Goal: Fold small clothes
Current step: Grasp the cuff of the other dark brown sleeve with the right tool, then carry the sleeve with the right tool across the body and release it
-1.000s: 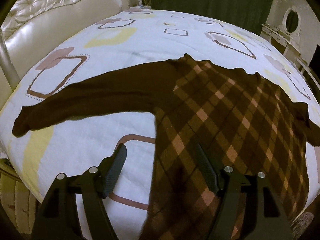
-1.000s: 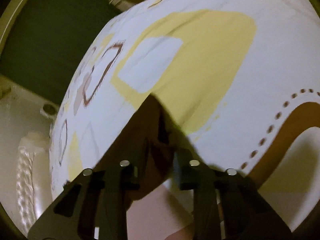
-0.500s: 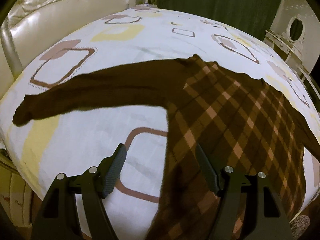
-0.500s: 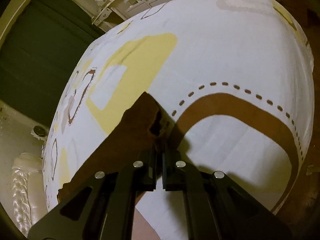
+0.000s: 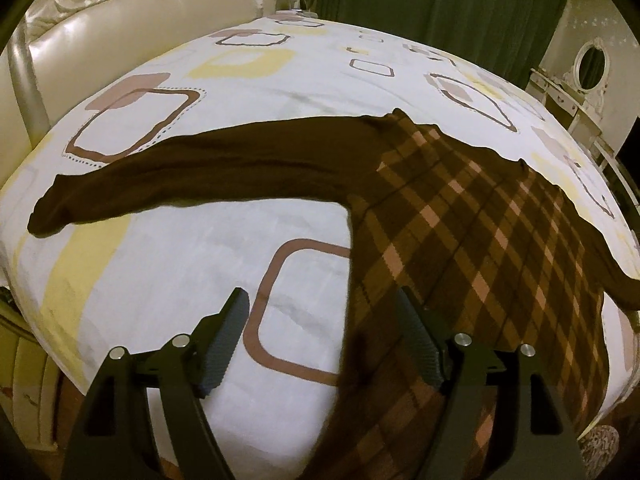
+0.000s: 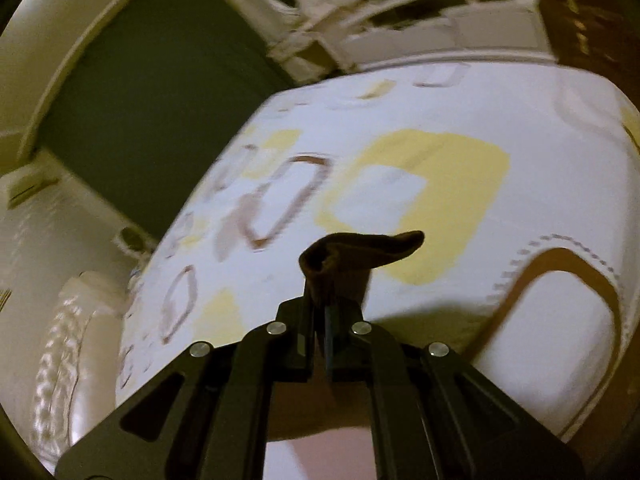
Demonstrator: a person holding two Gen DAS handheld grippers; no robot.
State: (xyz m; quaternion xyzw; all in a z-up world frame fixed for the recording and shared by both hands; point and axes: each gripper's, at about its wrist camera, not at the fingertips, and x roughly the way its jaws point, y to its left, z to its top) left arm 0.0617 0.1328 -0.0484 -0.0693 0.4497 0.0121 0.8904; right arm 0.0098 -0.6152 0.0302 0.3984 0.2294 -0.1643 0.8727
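Lifted higher off the bed (image 6: 520,92) than a moment ago, the right claw (image 6: 325,312) stays clamped on a brown sleeve cuff (image 6: 360,252). Left claw (image 5: 320,344) hovers, jaws opening, over the plaid sweater (image 5: 460,232) spread flat.

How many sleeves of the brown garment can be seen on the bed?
2: one sleeve lies stretched out to the left across the bed; the other sleeve runs off right, its end hidden.
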